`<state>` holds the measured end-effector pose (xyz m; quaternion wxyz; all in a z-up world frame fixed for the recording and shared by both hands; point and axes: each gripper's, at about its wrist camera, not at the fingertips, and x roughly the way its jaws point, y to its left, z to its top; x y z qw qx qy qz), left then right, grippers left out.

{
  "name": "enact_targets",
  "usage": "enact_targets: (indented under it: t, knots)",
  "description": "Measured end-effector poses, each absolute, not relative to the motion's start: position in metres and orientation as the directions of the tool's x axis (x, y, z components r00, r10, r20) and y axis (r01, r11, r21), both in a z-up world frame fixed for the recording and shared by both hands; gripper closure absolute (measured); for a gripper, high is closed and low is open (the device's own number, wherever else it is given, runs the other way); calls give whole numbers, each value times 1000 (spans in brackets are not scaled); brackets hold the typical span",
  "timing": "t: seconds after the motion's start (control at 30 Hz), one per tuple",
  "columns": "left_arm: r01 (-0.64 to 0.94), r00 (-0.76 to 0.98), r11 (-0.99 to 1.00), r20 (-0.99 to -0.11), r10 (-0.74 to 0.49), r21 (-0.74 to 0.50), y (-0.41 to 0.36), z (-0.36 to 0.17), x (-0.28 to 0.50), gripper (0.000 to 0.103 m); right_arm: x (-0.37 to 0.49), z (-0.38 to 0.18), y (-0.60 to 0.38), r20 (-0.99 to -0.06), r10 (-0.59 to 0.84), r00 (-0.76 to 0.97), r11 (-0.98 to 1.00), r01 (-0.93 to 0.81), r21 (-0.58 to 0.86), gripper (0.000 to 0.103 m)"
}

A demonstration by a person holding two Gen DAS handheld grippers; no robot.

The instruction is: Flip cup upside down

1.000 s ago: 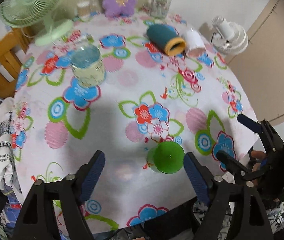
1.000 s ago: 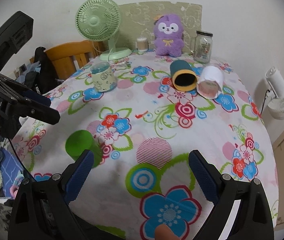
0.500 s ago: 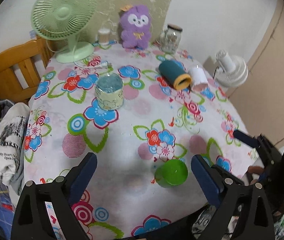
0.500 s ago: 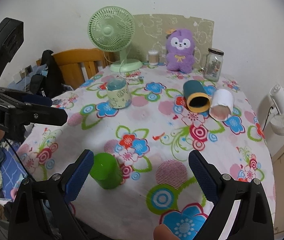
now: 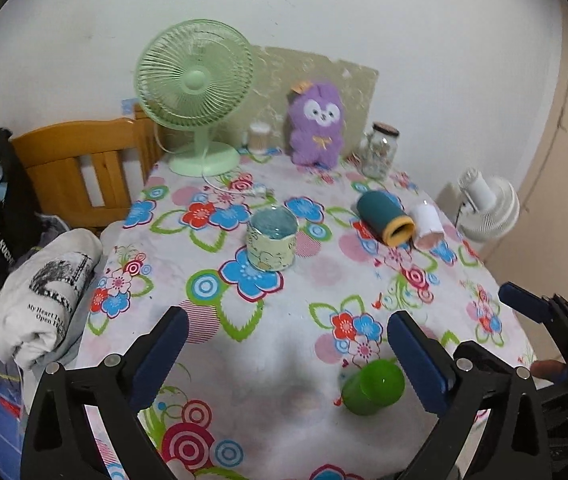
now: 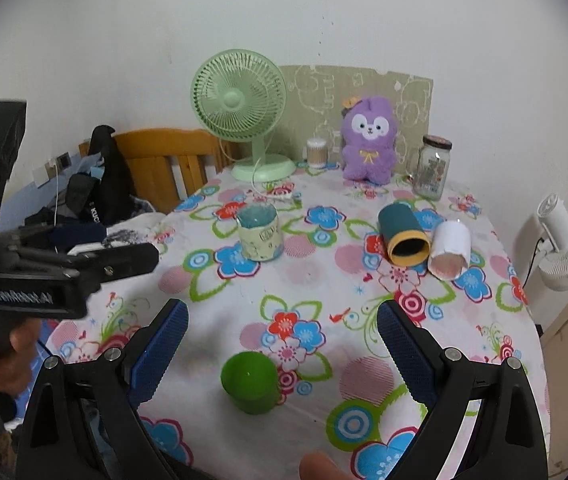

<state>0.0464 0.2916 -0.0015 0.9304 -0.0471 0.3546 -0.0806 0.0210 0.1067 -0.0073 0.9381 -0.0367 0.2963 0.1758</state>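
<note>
A green cup point(image 5: 372, 388) stands upside down near the front edge of the flowered table; it also shows in the right wrist view point(image 6: 250, 384). A pale patterned cup point(image 5: 271, 239) point(image 6: 260, 232) stands further back. A teal cup point(image 5: 384, 213) point(image 6: 403, 235) and a white cup point(image 5: 427, 224) point(image 6: 450, 256) lie on their sides at the right. My left gripper point(image 5: 282, 358) is open and empty, above the front edge. My right gripper point(image 6: 282, 350) is open and empty, with the green cup below between its fingers.
A green desk fan point(image 6: 240, 108), a purple plush toy point(image 6: 370, 140), a glass jar point(image 6: 430, 166) and a small cotton swab container point(image 6: 316, 152) stand along the back. A wooden chair point(image 5: 80, 160) with clothes is at the left. A white fan point(image 6: 564, 240) stands at the right.
Both grippers have pulled back and tilted up, so more of the wall and table shows. The green cup stays on the table and looks lower in both views.
</note>
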Motion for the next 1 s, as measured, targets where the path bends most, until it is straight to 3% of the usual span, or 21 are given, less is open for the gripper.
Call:
enact_targets:
  t: [0.4,1.0]
  knots:
    - [23,827,983,-549,-120,-181,297,3,23,2,5,18,116,-491,302,817,941,-337,17,6]
    - [-33,926,993,-378,-12,-114,295,33,-6,0,-23,52,117,-347,256,902,960,-279,-19,6]
